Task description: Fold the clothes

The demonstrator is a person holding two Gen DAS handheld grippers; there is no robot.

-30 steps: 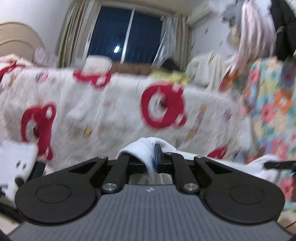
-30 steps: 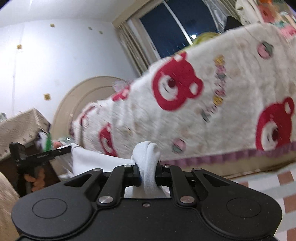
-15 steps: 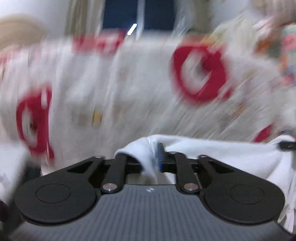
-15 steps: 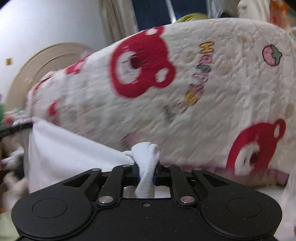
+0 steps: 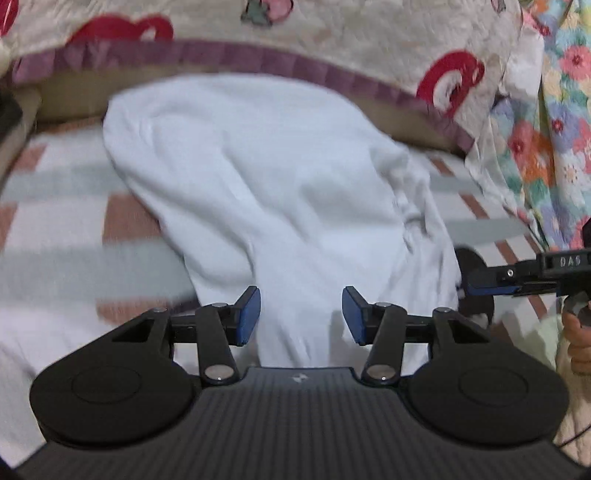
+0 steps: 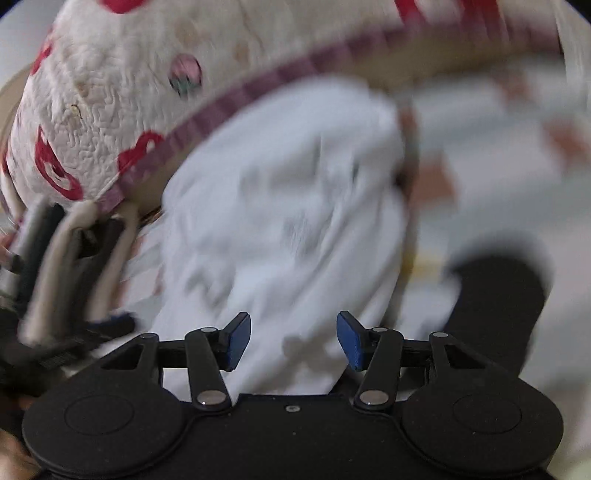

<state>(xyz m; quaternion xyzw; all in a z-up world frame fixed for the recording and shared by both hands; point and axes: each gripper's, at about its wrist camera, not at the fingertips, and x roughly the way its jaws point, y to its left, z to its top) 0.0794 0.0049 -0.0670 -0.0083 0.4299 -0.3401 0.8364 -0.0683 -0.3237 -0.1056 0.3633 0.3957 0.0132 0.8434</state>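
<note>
checked floor [image 5: 55,221], bedspread hem along the far side.
one white garment [image 5: 266,192] lies in a heap on the floor, its far end just short of the bear-print bedspread [image 5: 369,33]; bare floor lies open on both sides. two grippers: left gripper [image 5: 301,314] and right gripper [image 6: 293,339] both have jaws opening, cloth lying between the blue pads [image 5: 248,314] but not pinched, so released. right gripper also shows at the left view's right edge.

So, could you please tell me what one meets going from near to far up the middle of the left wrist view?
Left gripper, jaws opening → white garment on the checked floor → purple quilt border → bear-print quilt.
</note>
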